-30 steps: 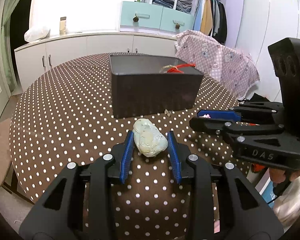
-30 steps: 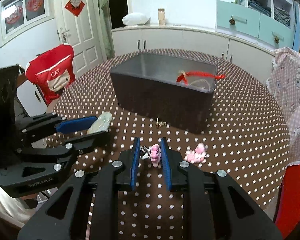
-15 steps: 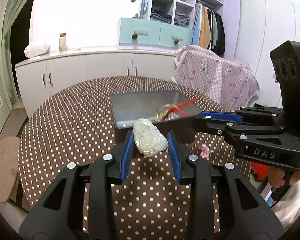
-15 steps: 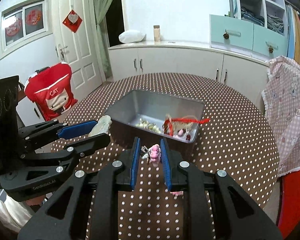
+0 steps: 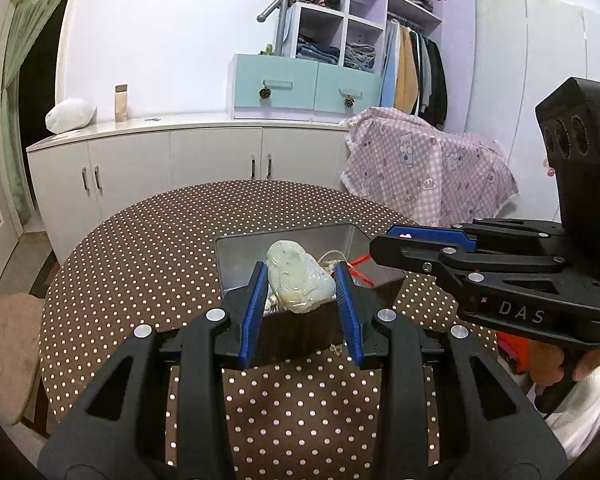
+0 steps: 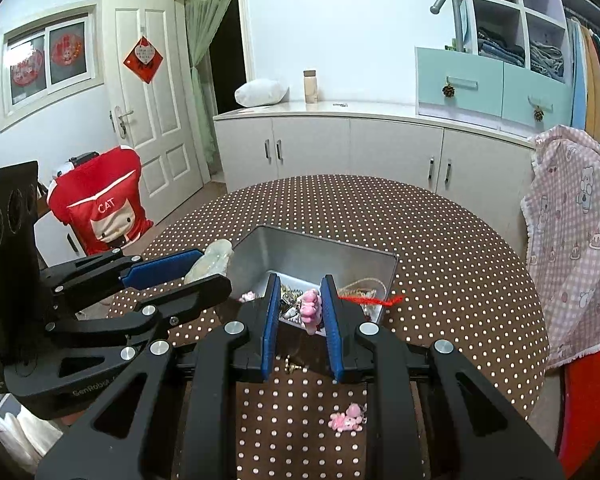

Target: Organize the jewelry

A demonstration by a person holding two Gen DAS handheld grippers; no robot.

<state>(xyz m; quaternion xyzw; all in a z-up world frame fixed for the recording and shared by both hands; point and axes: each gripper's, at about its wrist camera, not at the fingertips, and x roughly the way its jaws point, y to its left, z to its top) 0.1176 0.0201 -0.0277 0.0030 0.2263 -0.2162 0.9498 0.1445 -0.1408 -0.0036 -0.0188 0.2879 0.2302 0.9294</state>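
Above box rim (image 6: 392,276): both loaded tongs.

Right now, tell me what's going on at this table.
A person is sorting jewelry into a grey metal box on the polka-dot table. The left hand-held gripper is clamped on a pale green jade carving, the right hand-held gripper on a small pink charm; both are held over the box. A second pink charm lies on the table, not yet collected.
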